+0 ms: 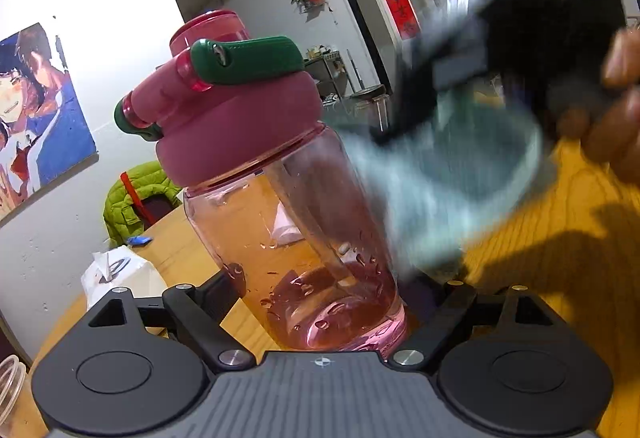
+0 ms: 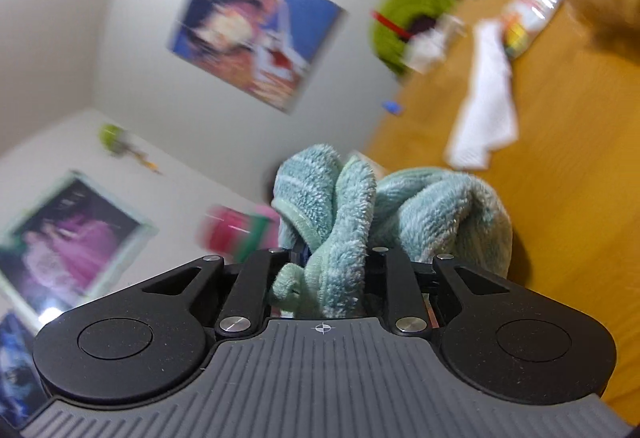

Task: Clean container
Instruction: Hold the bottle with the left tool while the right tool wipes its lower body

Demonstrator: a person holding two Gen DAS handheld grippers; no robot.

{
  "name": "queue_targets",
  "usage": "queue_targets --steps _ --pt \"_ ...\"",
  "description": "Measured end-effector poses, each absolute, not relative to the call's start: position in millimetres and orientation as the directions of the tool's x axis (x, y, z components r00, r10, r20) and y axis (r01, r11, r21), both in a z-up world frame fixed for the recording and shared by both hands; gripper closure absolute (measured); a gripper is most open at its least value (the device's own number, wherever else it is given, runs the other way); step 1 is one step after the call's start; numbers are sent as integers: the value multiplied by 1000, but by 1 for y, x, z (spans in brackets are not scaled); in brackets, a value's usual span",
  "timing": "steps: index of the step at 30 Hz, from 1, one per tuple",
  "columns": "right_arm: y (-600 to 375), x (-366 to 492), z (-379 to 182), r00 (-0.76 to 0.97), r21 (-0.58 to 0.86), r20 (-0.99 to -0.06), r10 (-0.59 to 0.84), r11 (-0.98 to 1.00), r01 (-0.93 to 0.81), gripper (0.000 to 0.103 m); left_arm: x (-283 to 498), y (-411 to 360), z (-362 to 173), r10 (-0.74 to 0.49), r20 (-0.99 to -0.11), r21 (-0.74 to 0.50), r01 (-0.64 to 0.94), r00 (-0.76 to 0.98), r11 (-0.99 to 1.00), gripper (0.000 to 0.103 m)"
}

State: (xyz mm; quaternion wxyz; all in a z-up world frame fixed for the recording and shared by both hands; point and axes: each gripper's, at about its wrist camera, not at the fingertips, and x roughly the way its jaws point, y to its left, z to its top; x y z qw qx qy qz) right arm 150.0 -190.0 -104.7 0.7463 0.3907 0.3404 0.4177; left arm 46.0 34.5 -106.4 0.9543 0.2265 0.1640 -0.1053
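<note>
On a wooden table (image 1: 560, 238) before a white wall hung with posters, we clean a pink bottle.

Our left gripper (image 1: 320, 302) is pinched on the base of the bottle (image 1: 296, 238), which stands with its long axis near upright, leaning left at the top; its maroon lid (image 1: 240, 121) and green handle (image 1: 248, 59) point up and left. Our right gripper (image 2: 332, 270) is pressed together on a bunched teal cloth (image 2: 360, 209), which, blurred, meets the bottle's right side.
</note>
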Motion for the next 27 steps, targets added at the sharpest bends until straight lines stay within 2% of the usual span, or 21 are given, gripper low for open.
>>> queue_targets --steps 3,5,7,8,11,12,13,15,19,20,23,27 --pt "-174 157 -118 399 790 -387 832 522 -322 80 44 37 -105 -126 -359 401 275 925 874 20" --pt "-167 156 -119 406 736 -447 797 586 -338 83 40 44 -102 -129 -360 397 276 924 875 19" --pt "-167 148 -110 435 717 -428 792 591 -370 81 39 43 -102 -129 -360 396 277 924 875 20" --pt "-171 144 -105 451 726 -386 805 566 -391 81 40 44 -102 -129 -360 397 277 924 875 20" --pt "-194 135 -90 462 802 -168 871 393 -450 81 46 45 -102 -158 -361 395 304 919 867 20" --pt "-200 133 -87 462 815 -115 880 349 -462 81 47 45 -102 -174 -361 395 319 916 861 20" --pt "-203 133 -87 463 821 -103 880 338 -460 81 48 44 -102 -185 -360 395 329 914 857 19" --pt "-204 136 -91 469 826 -130 874 357 -436 81 50 45 -102 -196 -358 392 338 913 856 20" --pt "-178 155 -116 427 740 -439 790 588 -326 81 50 46 -102 -191 -356 391 331 915 859 18" --pt "-173 156 -118 431 718 -462 775 612 -332 82 49 45 -102 -181 -356 397 324 917 859 15" --pt "-172 152 -112 453 699 -445 772 616 -363 81 39 41 -100 -135 -360 418 289 923 861 7" --pt "-180 150 -107 515 738 -326 792 554 -385 81 23 38 -93 -32 -372 429 203 928 880 7"
